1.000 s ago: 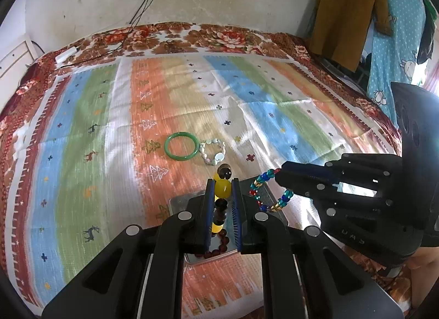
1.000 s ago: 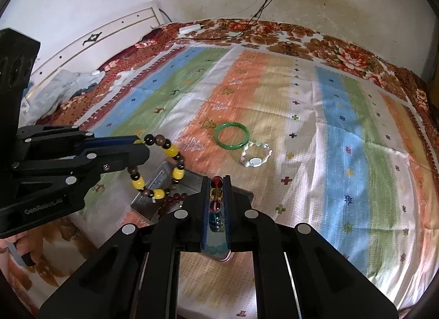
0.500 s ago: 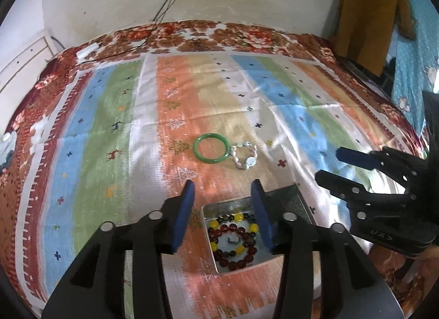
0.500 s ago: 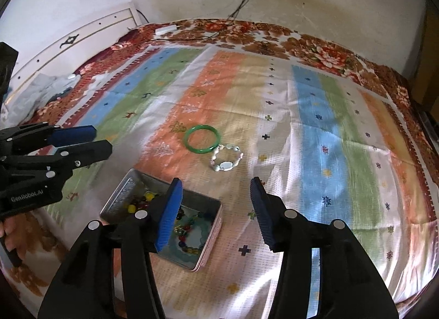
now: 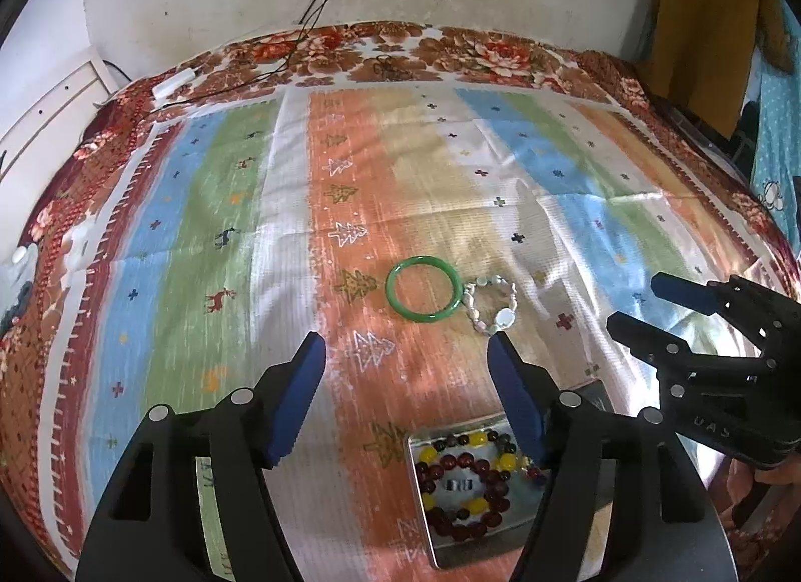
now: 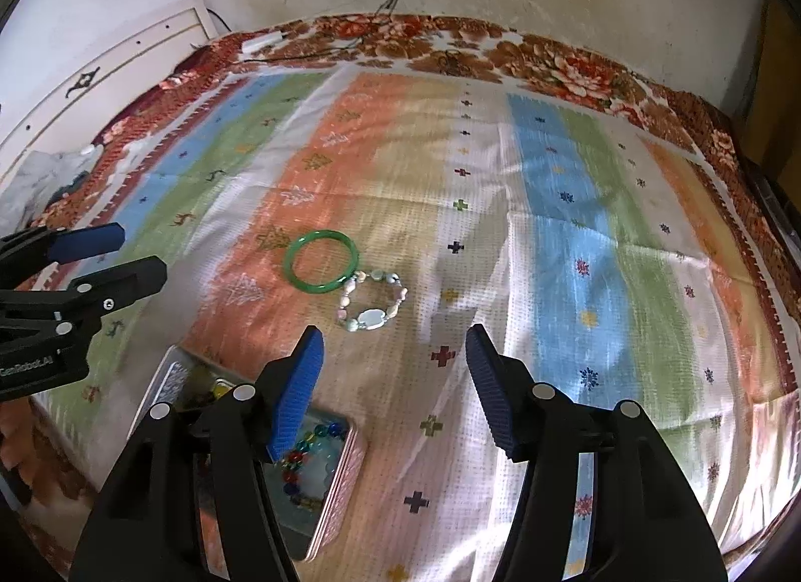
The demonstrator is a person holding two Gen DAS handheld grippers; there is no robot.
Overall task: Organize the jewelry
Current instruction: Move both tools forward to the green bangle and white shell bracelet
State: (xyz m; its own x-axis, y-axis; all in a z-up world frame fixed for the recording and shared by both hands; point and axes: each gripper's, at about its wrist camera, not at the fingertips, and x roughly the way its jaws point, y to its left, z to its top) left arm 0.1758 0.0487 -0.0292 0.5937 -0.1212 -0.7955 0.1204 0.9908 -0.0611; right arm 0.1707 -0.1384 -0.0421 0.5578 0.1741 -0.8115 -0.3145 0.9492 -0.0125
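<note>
A green bangle (image 5: pixel 389 289) and a pale stone bracelet (image 5: pixel 505 319) lie touching on the striped bedspread. Just short of them, my left gripper (image 5: pixel 405 357) has its jaws opening with nothing between them. An open metal tin (image 5: pixel 415 482) below its right finger holds a yellow and dark red bead bracelet (image 5: pixel 428 454). In the right wrist view my right gripper (image 6: pixel 394 339) is also opening and empty, just short of the pale bracelet (image 6: pixel 370 318) and the bangle (image 6: pixel 290 264). A multicoloured bead bracelet (image 6: pixel 300 457) lies in the tin (image 6: pixel 335 497).
The bedspread (image 5: pixel 200 231) covers a wide bed against a white wall. A white adapter with cables (image 5: pixel 172 81) lies at the far left edge. Clothes (image 5: pixel 701 6) hang at the right. A white headboard (image 6: pixel 100 71) runs along the left.
A second ago each gripper was shut on a bead bracelet above the tin. Both have opened, the bracelets now lie in the tin, and both grippers have moved forward toward the bangle.
</note>
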